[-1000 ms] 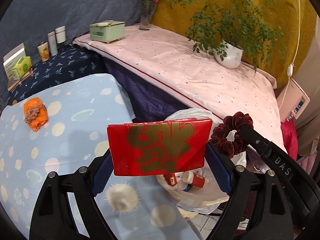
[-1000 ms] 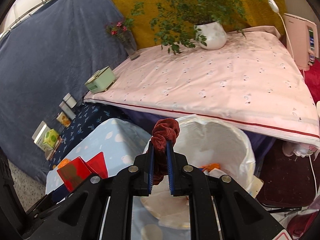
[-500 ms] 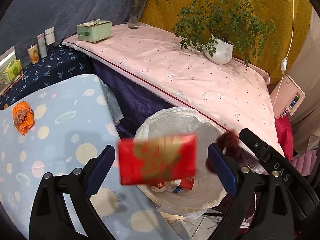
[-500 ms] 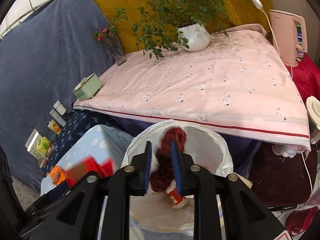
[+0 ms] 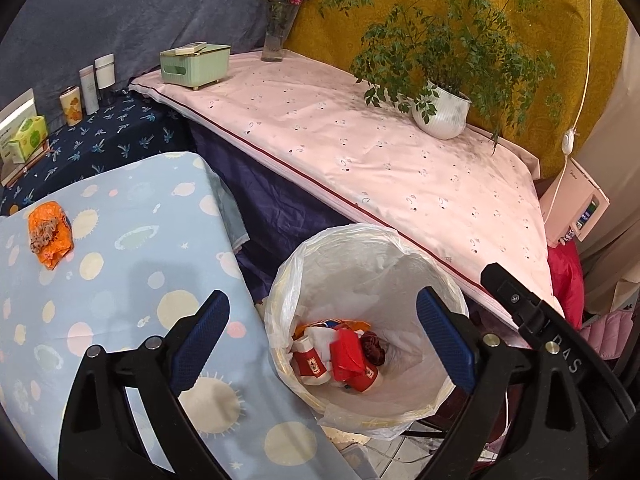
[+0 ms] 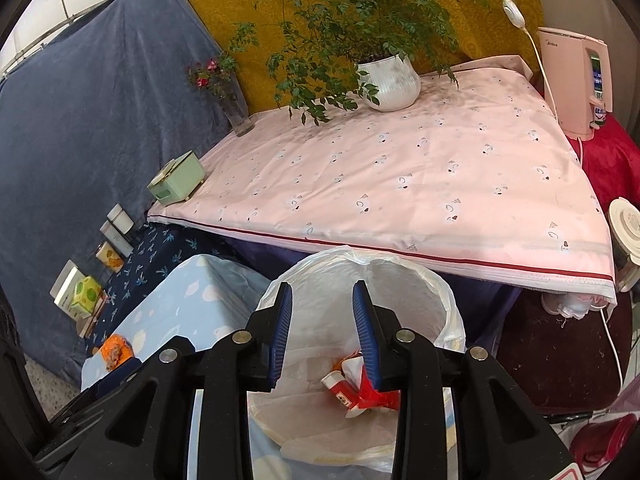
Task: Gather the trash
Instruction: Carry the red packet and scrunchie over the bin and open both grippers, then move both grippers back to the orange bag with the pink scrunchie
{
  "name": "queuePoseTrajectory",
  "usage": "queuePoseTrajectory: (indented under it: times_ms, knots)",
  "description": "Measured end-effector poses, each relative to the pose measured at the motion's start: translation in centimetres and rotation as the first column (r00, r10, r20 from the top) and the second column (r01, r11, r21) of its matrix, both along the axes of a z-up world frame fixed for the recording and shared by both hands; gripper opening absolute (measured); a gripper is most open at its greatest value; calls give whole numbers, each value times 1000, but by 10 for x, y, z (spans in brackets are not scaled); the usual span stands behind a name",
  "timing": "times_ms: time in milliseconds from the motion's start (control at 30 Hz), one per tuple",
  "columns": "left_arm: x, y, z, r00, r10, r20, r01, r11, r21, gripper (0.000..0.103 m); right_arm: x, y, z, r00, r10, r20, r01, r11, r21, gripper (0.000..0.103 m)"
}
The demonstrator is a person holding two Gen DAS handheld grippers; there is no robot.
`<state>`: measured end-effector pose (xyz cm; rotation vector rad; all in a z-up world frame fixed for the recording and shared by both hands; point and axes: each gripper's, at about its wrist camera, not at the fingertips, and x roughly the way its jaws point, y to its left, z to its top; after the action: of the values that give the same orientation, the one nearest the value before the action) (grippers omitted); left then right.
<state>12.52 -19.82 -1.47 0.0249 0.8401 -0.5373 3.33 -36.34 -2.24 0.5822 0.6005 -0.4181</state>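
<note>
The left gripper (image 5: 322, 338) stands with its jaws spread wide and nothing between them, hovering over the mouth of the trash bin (image 5: 400, 240). The right gripper (image 6: 322, 330) is parted to a moderate gap, also empty, above the same bin (image 6: 448, 292); its right finger (image 6: 366, 332) covers part of the rubbish below.

Inside the bin's white liner, toward 6 o'clock in the left wrist view, lie a red envelope (image 5: 348, 354), a dark red scrunchie (image 5: 374, 346) half tucked behind it at 3 o'clock, and two small red-and-white cartons (image 5: 310, 362); an orange scrap at 12 o'clock of them is mostly buried and hard to identify.

One piece remains out: an orange wrapper (image 5: 48, 234) on the blue dotted tablecloth (image 5: 120, 260), well apart from the bin at 9 o'clock. In the right wrist view only a bit of this wrapper (image 6: 116, 352) shows above the other gripper's body.

Farther out, on the pink cloth (image 5: 380, 152), stand one potted plant (image 5: 440, 108), one flower vase (image 5: 276, 36) and one green box (image 5: 194, 64).
</note>
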Motion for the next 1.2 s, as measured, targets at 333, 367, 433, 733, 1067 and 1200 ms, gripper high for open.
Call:
queuePoseTrajectory:
  times_ms: [333,367,433,733,1067,1200]
  knots:
    - [5,20,3,999,35,0,-35,999,-12,90,4,12,6,1000,20,0,-20,1000,-12,31]
    - [6,23,3,999,41,0,-41,999,-14,90,5,14,6,1000,23,-1,-23,1000,-14,31]
    - [8,31,2,999,54,-2,-54,998,-16,90,7,18,7,999,32,-3,-32,999,-19,31]
    - [26,85,-1,989,148,-6,-148,989,-21,90,29,57,12,994,107,-19,-108,993,-43,31]
    - [54,178,-13,950,310,-27,-311,950,-17,90,70,129,9,967,250,-48,-252,966,-55,31]
    - [64,220,-20,927,374,-33,-374,927,-10,90,89,163,5,948,312,-65,-315,947,-58,31]
